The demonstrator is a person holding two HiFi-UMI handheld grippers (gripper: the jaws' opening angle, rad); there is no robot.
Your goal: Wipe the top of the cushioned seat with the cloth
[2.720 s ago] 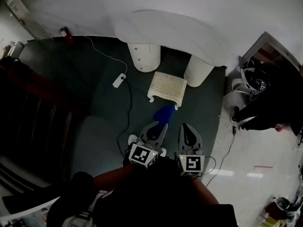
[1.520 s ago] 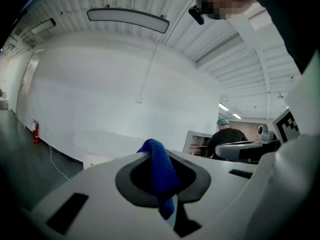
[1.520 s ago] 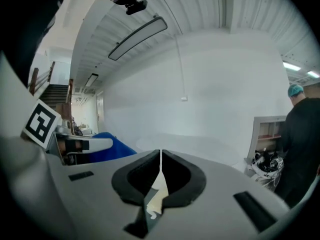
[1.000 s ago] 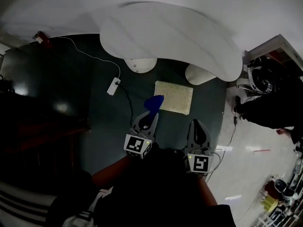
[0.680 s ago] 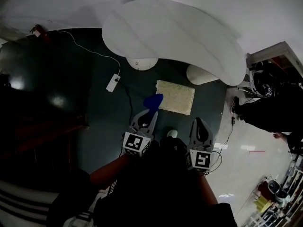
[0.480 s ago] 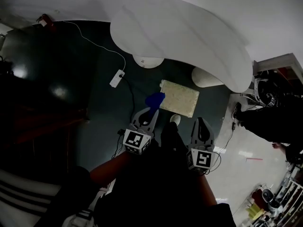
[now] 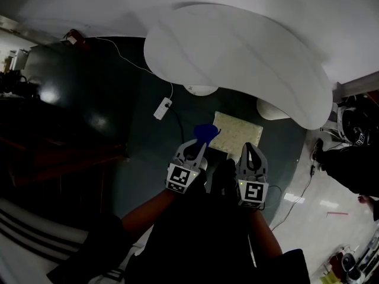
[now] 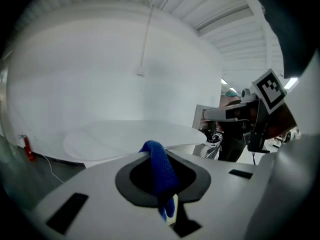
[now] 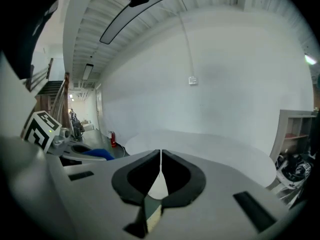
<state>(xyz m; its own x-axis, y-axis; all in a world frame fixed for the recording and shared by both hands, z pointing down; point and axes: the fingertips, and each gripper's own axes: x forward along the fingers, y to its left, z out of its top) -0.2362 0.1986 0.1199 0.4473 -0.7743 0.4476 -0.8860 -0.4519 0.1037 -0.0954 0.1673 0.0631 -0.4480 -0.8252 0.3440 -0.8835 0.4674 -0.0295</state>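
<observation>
Cushioned seat point(image 7: 240, 136) stands on the dark floor just before the white table point(image 7: 237, 52), with a power strip point(image 7: 162, 107) to its left. Left gripper point(image 7: 200, 145) holds its jaws clamped on the blue cloth point(image 7: 205, 132) at the seat's left corner. Right gripper point(image 7: 249, 151), jaws together and empty, points at the seat's near edge.

Prob. industrial-type office/studio hall: ribbed metal ceiling point(image 9: 92, 19) w/ long strip light point(image 9: 131, 15), big curved white table point(image 7: 237, 58) at 12, fire extinguisher point(image 7: 72, 36) at 10, power strip point(image 7: 162, 107) on dark floor point(image 7: 136, 152).

Dim head view, glare on dark floor point(image 7: 47, 93), heavy fisheye curving, brighter, hazy gripper views
</observation>
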